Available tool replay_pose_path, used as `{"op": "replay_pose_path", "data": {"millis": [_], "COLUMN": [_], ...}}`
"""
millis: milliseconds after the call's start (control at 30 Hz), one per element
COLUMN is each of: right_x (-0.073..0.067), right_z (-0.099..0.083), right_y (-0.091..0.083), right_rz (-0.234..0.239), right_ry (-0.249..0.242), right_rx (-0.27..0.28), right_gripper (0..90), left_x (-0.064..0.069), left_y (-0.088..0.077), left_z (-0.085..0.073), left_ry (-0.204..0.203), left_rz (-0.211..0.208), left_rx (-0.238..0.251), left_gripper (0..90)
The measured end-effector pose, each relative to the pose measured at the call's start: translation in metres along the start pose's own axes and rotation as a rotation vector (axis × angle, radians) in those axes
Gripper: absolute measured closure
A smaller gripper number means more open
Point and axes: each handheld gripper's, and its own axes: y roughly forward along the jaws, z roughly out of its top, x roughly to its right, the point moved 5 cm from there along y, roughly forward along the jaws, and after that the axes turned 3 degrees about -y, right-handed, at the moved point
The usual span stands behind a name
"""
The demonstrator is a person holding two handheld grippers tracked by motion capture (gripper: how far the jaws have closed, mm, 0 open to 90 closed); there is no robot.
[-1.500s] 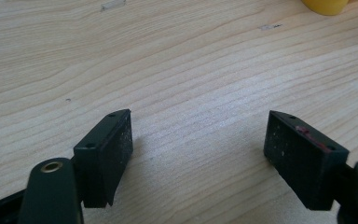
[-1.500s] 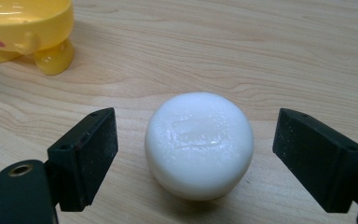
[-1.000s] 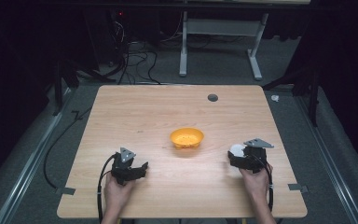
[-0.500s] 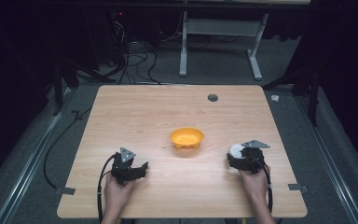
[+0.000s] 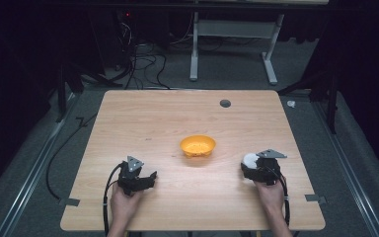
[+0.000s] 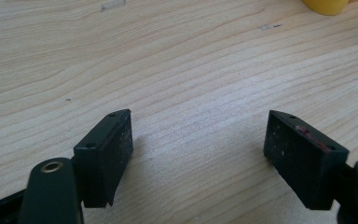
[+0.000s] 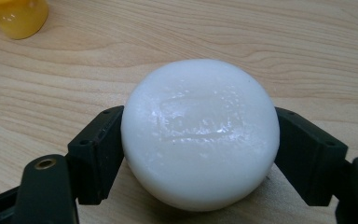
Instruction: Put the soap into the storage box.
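High view: the right gripper (image 5: 249,165) has drifted a little toward the table's middle over the last second, carrying a white soap bar (image 5: 250,159); the left gripper (image 5: 150,178) has not moved.
Orange bowl (image 5: 198,145): at the centre of the wooden table (image 5: 177,113), near the soap but apart from it.
Left gripper view: jaws spread wide over bare wood, nothing between them; the bowl's edge (image 6: 325,5) shows at top right.
Right gripper view: both jaws press the flanks of the soap bar (image 7: 200,133), which sits just clear of the wood; the bowl (image 7: 18,17) lies ahead.
Reading: the slight shift suggests the soap is secured and beginning its carry to the bowl, with the release yet to come.
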Motion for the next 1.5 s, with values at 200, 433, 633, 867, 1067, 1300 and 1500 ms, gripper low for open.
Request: {"op": "replay_pose_path", "data": {"millis": [200,433,633,867,1067,1300,1500], "right_x": [0.001,-0.005,-0.012,-0.024,-0.033,-0.041,-0.045], "right_z": [0.003,0.014,0.024,0.035,0.044,0.054,0.065], "right_y": [-0.004,-0.015,-0.02,-0.022,-0.026,-0.028,-0.035], "right_rz": [0.009,0.032,0.066,0.111,0.143,0.184,0.196], "right_ry": [0.011,-0.003,0.007,-0.028,-0.035,-0.029,-0.047], "right_rx": [0.013,0.048,0.075,0.089,0.105,0.114,0.136], "right_gripper": [23.3,23.4,23.4,23.4,23.4,23.4,23.4], "left_x": [0.0,0.0,0.0,0.0,0.0,0.0,0.0], "left_y": [0.0,0.0,0.0,0.0,0.0,0.0,0.0], "left_z": [0.0,0.0,0.0,0.0,0.0,0.0,0.0], "left_ry": [0.0,0.001,0.002,0.002,0.001,0.0,0.001], "left_rz": [0.0,0.0,-0.002,-0.001,-0.001,-0.003,-0.004], "left_rx": [0.0,0.0,-0.001,-0.001,0.0,0.0,0.0], "left_gripper": [24.2,24.2,24.2,24.2,24.2,24.0,24.0]}}
